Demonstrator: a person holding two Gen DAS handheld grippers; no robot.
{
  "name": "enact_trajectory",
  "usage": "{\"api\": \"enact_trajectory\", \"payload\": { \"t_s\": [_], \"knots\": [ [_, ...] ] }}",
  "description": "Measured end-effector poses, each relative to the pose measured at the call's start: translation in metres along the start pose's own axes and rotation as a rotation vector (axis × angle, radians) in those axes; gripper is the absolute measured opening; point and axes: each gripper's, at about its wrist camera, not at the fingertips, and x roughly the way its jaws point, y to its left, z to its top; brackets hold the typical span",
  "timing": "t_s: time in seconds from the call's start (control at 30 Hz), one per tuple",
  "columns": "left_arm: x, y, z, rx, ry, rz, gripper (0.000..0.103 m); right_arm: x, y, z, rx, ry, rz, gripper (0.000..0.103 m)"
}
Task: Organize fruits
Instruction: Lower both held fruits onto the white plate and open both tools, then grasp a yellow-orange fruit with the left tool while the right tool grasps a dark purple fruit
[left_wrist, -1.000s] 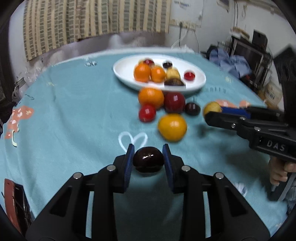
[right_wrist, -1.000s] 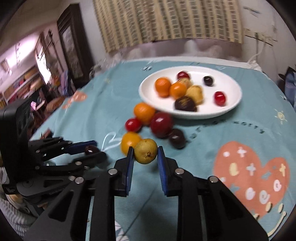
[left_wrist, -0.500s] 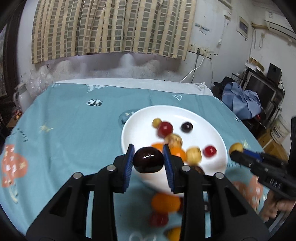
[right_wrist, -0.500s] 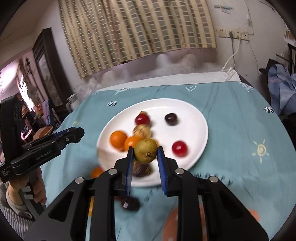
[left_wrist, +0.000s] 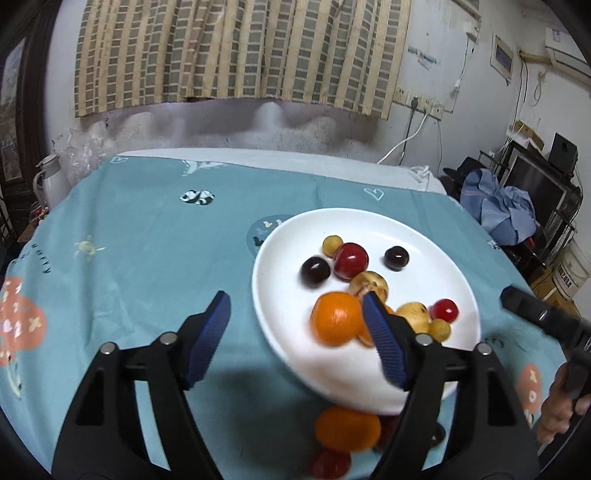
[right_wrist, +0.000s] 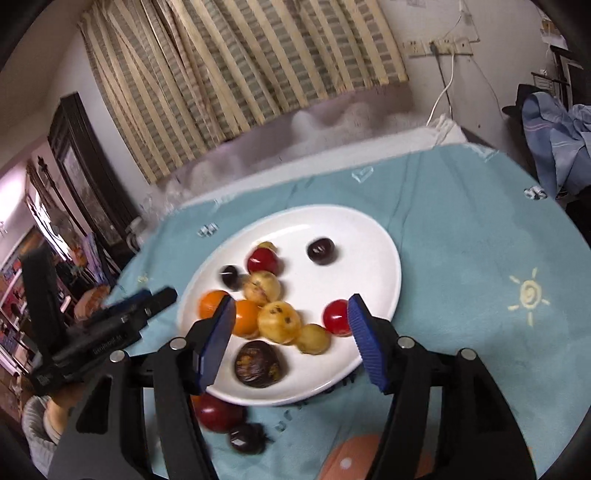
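A white plate (left_wrist: 436, 266) (right_wrist: 373, 254) on the teal cloth holds several fruits: oranges (left_wrist: 335, 318) (right_wrist: 246, 316), red fruits (left_wrist: 351, 258) (right_wrist: 335, 316), dark plums (left_wrist: 314, 272) (right_wrist: 322, 251) and yellow fruits (right_wrist: 279, 321). A small yellow fruit (right_wrist: 313, 339) lies between my right fingers, and a dark plum (right_wrist: 231, 276) lies at the plate's left. My left gripper (left_wrist: 297, 332) is open and empty over the plate's left rim. My right gripper (right_wrist: 291, 332) is open and empty above the plate's near side. The left gripper also shows in the right wrist view (right_wrist: 147, 301).
Loose fruits lie on the cloth in front of the plate: an orange (left_wrist: 347, 428), a red one (left_wrist: 329, 462), a dark red one (right_wrist: 218, 411) and a dark plum (right_wrist: 246, 437). Clothes and electronics (left_wrist: 509, 210) stand at the right. A white jug (left_wrist: 51, 184) stands far left.
Both grippers have opened over the plate. The dark plum from the left gripper and the yellow fruit from the right gripper now lie on the plate.
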Motion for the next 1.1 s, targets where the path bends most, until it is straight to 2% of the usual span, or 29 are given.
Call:
{"api": "enact_trajectory", "payload": {
  "t_s": [0.17,0.3,0.43,0.53,0.73,0.8,0.93,1.0,1.1],
  "knots": [
    [-0.037,-0.001,-0.037,0.036,-0.006,0.034,0.084,-0.027,0.004,-0.029,0.006,0.003,0.007,0.072],
    [-0.056,-0.008,-0.071,0.099,0.005,0.078,0.089,-0.031,-0.001,-0.055,0.03,0.04,0.002,0.072],
    [-0.062,-0.013,-0.094,0.163,0.04,0.078,0.09,-0.034,0.006,-0.065,0.004,0.052,0.008,0.072],
    [-0.059,-0.016,-0.101,0.177,0.074,0.025,0.09,-0.035,0.01,-0.064,-0.016,0.045,0.015,0.072],
    [-0.067,-0.043,-0.108,0.275,0.057,-0.071,0.09,-0.031,0.0,-0.061,0.022,0.06,-0.017,0.072],
    [-0.064,-0.05,-0.111,0.294,0.069,-0.087,0.088,-0.03,-0.005,-0.061,0.048,0.065,-0.014,0.072],
    [-0.055,-0.052,-0.114,0.282,0.11,-0.118,0.069,-0.029,-0.005,-0.062,0.049,0.069,-0.015,0.071],
    [-0.051,-0.051,-0.115,0.28,0.13,-0.128,0.064,-0.027,-0.004,-0.063,0.039,0.076,-0.016,0.071],
    [-0.046,-0.052,-0.117,0.274,0.155,-0.143,0.064,-0.023,0.0,-0.065,0.017,0.09,-0.009,0.072]
  ]
}}
